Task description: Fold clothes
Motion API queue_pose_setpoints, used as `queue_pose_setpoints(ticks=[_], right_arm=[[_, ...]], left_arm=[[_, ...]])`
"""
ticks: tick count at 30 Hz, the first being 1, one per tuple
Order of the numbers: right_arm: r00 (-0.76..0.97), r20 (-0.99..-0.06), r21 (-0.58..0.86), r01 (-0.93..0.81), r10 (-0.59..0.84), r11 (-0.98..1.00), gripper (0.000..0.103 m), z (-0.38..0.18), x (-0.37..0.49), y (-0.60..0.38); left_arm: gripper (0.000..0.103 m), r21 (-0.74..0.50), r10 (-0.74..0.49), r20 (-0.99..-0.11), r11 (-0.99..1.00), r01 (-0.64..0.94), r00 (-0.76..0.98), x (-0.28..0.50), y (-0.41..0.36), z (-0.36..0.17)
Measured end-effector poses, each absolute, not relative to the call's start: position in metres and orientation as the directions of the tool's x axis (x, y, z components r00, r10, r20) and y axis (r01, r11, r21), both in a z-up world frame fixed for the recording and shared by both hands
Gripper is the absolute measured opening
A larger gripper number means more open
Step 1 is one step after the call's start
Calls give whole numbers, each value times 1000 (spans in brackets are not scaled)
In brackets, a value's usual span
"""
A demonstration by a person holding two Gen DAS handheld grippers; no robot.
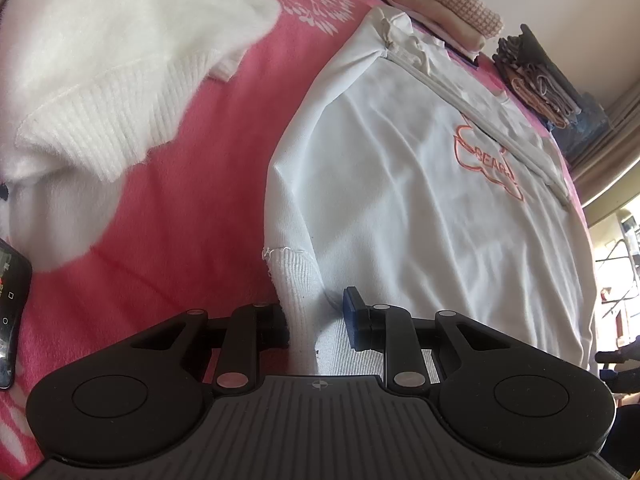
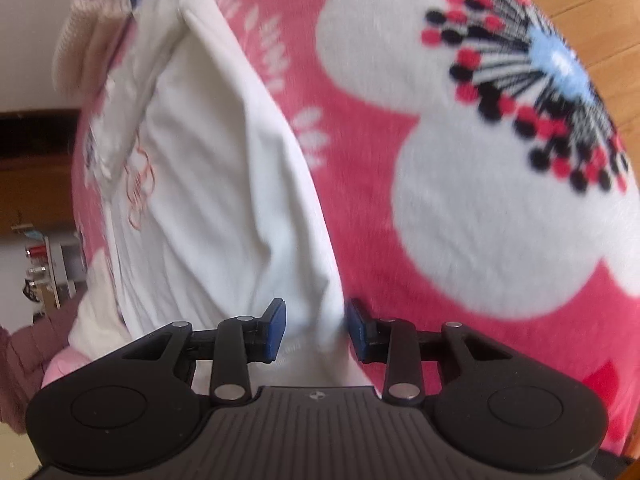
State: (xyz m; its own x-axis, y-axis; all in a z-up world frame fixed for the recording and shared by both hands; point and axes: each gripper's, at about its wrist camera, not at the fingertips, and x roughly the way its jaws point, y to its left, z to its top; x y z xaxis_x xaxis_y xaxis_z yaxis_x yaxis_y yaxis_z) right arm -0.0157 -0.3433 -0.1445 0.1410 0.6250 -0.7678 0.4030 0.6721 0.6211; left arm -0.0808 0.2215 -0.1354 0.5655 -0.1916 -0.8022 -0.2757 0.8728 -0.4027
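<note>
- Two grippers: the left gripper [image 1: 316, 316] has its blue-padded jaws set about the ribbed cuff [image 1: 298, 280] of the white sweatshirt [image 1: 420, 184], cloth bunched between them, apparently pinched. The right gripper [image 2: 316, 328] straddles the sweatshirt's hem edge [image 2: 320, 320]; whether its pads press the cloth I cannot tell.
- One white sweatshirt with an orange outline print [image 1: 488, 160], lying flat on the blanket.
- One fluffy white sweater [image 1: 120, 60] left of it, apart.
- Two stacks of folded clothes at the far edge: a houndstooth-topped pile [image 1: 440, 4] and a darker pile [image 1: 536, 80].
- One phone [image 1: 10, 300] at the left edge.
- Surface: a pink fleece blanket [image 2: 500, 280] with large white flowers.
- Room: wooden flooring [image 2: 608, 40] beyond the blanket, pale wall behind.
</note>
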Motion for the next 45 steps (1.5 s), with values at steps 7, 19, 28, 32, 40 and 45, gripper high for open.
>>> queue_pose_setpoints(ticks=[7,19,28,32,40,45], right_arm=[[76,-772,608,379,631,698,37,-151,-2,-339],[187,-763,638,374,619,673,36,-149,-32,-339],[316,-697,714,387,644,583,35,-150,-59,-350],[398,-681,731,406,614,548,35,-155,-45,-358],[283,-641,745,452,713,490,35,-172,-73,-351],[259,-626,757,429,735,493,35,-173,-89,-341]], left_arm=[[24,-441,-218,-786,853,-278,578,-82,226,-139],[24,-511,-272,-746,819,-260,608,-88,238,-143],[24,-524,-286,-742,811,-259,606,-88,241,-144],[24,-523,-285,-743,812,-258,606,-89,241,-143],[24,-523,-281,-742,811,-263,609,-89,240,-144],[24,-522,-284,-746,812,-263,603,-88,240,-144]])
